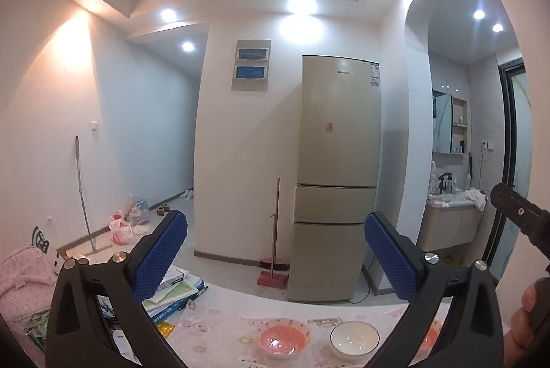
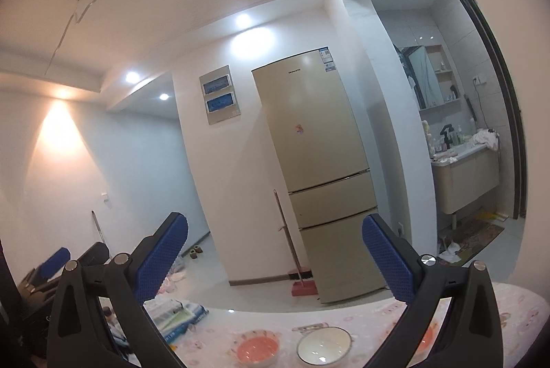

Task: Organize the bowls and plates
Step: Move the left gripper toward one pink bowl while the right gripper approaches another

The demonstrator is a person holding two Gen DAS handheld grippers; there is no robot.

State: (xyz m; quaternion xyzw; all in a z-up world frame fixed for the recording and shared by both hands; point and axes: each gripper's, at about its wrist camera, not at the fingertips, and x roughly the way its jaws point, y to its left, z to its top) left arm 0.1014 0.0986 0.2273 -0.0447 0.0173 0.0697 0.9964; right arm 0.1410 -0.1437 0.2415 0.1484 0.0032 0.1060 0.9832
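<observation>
Both grippers hang with jaws spread wide, gripping nothing: the left gripper (image 1: 275, 256) and right gripper (image 2: 275, 256) above the table (image 1: 223, 323). Below between the fingers sit a pink bowl (image 1: 282, 337) and a white bowl (image 1: 354, 340), just apart. A third orange dish (image 1: 429, 338) is mostly hidden behind the right finger. Papers (image 1: 175, 292) lie left; a fridge (image 1: 335, 179) stands beyond.

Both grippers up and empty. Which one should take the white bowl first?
Probably right. Both the left gripper and right gripper are open and raised. The white round bowl sits nearer centre between the right gripper's fingers; in the left wrist view it lies toward the right finger.
</observation>
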